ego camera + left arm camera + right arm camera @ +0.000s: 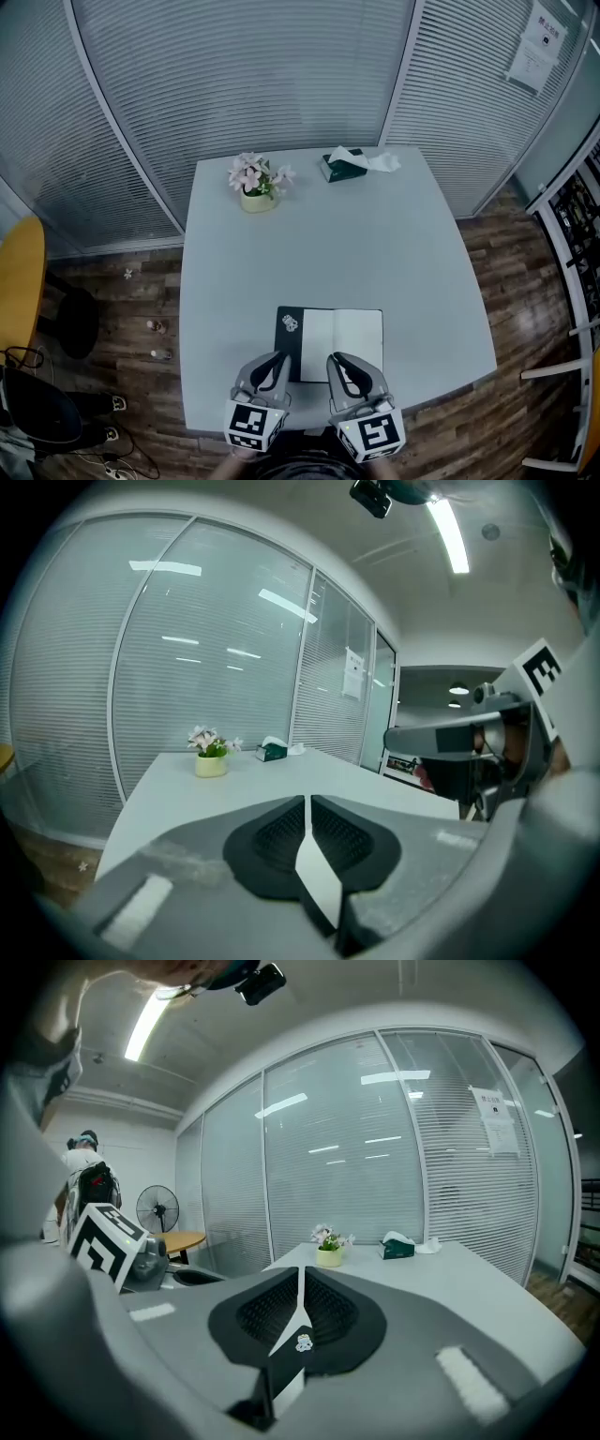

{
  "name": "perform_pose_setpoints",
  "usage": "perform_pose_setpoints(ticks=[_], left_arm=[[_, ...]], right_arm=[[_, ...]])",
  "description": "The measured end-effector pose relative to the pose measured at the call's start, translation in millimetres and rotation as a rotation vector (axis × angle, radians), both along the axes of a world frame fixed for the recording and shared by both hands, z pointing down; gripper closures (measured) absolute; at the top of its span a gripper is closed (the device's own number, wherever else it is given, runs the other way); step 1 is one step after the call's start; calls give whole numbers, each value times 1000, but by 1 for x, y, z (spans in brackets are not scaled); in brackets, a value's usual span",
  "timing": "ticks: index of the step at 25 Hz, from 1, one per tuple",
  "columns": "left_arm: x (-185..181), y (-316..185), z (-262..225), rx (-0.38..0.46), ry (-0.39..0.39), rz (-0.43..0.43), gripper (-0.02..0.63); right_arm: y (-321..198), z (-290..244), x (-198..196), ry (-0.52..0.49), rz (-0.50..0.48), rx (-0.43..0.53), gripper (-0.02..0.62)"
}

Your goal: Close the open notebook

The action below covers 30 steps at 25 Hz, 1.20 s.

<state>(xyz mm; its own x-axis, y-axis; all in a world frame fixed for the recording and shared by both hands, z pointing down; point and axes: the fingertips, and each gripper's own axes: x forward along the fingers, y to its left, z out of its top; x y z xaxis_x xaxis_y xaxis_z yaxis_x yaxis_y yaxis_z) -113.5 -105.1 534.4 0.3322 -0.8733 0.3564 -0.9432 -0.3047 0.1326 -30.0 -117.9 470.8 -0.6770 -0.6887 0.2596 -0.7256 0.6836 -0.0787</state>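
Note:
The open notebook (330, 342) lies flat near the front edge of the white table (375, 253), its black cover with a small sticker at the left and a white page at the right. Both grippers hover side by side just in front of it. My left gripper (274, 359) points at the black cover side, jaws shut to a hairline slit with nothing held (307, 801). The right gripper (343, 361) points at the white page, jaws shut and empty (300, 1271). A strip of the notebook (292, 1335) shows below the right jaws.
A flower pot (255, 183) and a green tissue box (345, 166) stand at the table's far edge, in front of a glass partition with blinds. A yellow chair (19, 281) is at the left, on the wooden floor.

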Motion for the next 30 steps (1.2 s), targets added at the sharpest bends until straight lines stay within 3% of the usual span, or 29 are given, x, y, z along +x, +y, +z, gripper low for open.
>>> perform_pose_setpoints(ticks=[15, 30], left_arm=[[-8, 13, 100, -240, 1, -47, 498], [-15, 24, 195, -504, 24, -122, 436]], right_arm=[[-3, 37, 19, 52, 10, -94, 563], [-1, 38, 66, 73, 109, -117, 563]])
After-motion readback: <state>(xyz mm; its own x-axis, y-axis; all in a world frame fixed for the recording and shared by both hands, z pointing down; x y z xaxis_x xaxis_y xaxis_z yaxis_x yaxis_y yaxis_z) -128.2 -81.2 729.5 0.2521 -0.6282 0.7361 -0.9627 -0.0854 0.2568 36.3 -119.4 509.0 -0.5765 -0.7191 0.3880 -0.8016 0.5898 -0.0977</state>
